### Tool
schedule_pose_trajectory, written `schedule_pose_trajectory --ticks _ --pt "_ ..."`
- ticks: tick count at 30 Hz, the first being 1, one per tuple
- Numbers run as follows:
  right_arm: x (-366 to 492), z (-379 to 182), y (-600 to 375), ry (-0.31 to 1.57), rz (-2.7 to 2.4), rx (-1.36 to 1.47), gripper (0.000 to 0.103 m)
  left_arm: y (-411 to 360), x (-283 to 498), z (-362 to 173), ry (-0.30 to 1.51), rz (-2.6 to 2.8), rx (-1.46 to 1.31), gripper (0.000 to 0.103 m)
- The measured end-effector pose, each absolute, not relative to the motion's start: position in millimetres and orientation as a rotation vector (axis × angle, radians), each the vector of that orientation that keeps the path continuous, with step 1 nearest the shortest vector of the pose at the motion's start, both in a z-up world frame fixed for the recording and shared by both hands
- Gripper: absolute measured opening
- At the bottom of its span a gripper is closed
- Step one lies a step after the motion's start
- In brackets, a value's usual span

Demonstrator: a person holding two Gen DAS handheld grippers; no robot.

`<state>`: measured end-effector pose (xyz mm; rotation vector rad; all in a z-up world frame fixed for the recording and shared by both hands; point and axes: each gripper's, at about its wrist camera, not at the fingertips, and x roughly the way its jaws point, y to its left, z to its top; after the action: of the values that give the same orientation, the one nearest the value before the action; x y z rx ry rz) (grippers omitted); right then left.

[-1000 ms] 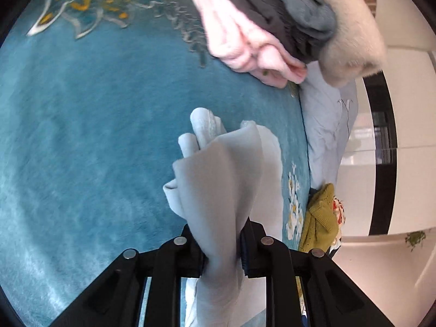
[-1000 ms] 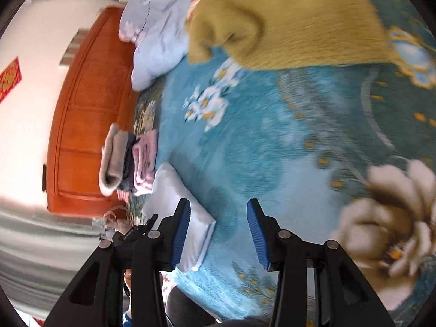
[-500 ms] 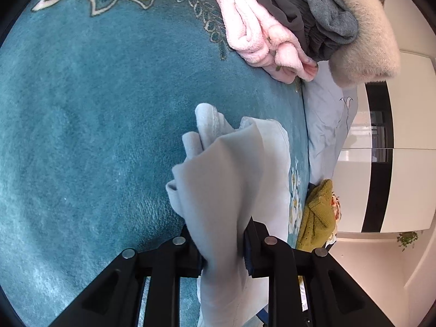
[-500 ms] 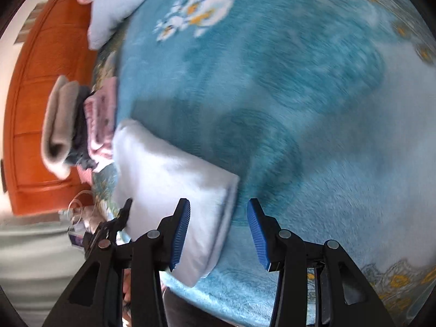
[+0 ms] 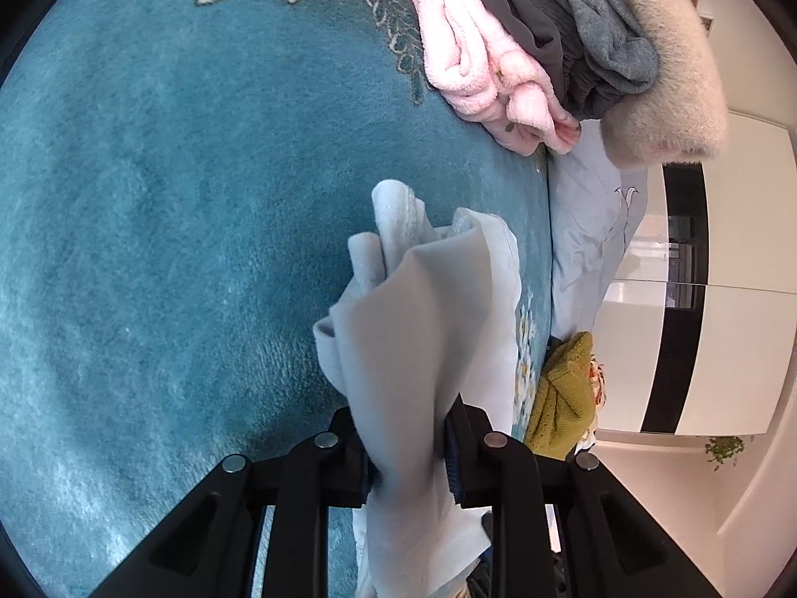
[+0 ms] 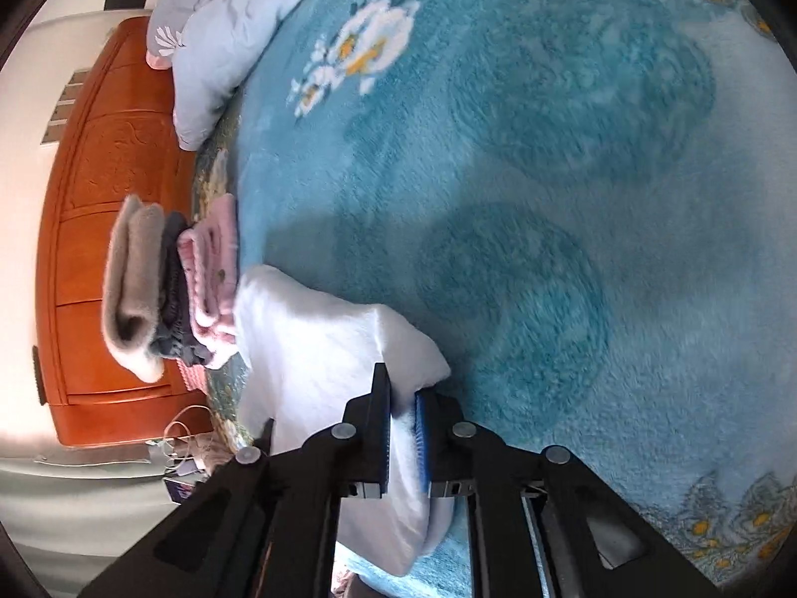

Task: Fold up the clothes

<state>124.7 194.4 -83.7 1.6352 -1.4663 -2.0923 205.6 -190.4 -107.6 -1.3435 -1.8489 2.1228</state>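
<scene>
- Left hand-held gripper (image 5: 406,441): its jaws were closed on a bunched edge of the folded white garment (image 5: 423,329), which rose between them, apparently so that one end could be carried.
- Right hand-held gripper (image 6: 402,426): its blue-padded jaws were closed on the near corner of the same white garment (image 6: 319,349); a two-point hold probably kept the folds from slipping open.
- The garment lay low over the teal blanket (image 6: 523,199) on the bed, just beside the stack.
- The stack of folded clothes (image 6: 169,289) (pink, dark grey, beige) sat beyond, near the wooden headboard (image 6: 104,159); the garment was likely bound there.
- Farther off lay a pale blue pillow (image 6: 219,25) and an unfolded mustard sweater (image 5: 563,393), presumably awaiting folding.
</scene>
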Motion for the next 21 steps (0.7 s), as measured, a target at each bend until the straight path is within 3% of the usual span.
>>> schedule_pose_trajectory --ticks 7,11,21 --pt "59.8 -30.5 211.1 -1.075 -2.189 1.603 0.007 -147.2 212.7 -122.3 -1.876 1.976 -1.365 0.027" --pt "37.2 -32.1 218.0 -0.908 -2.205 1.664 0.007 -139.3 209.1 -118.0 -1.846 1.958 -1.401 0.029" --pt "42.1 -71.3 245.2 -1.191 -2.102 1.658 0.010 -177.9 211.9 -79.6 -1.640 2.015 -1.477 0.046"
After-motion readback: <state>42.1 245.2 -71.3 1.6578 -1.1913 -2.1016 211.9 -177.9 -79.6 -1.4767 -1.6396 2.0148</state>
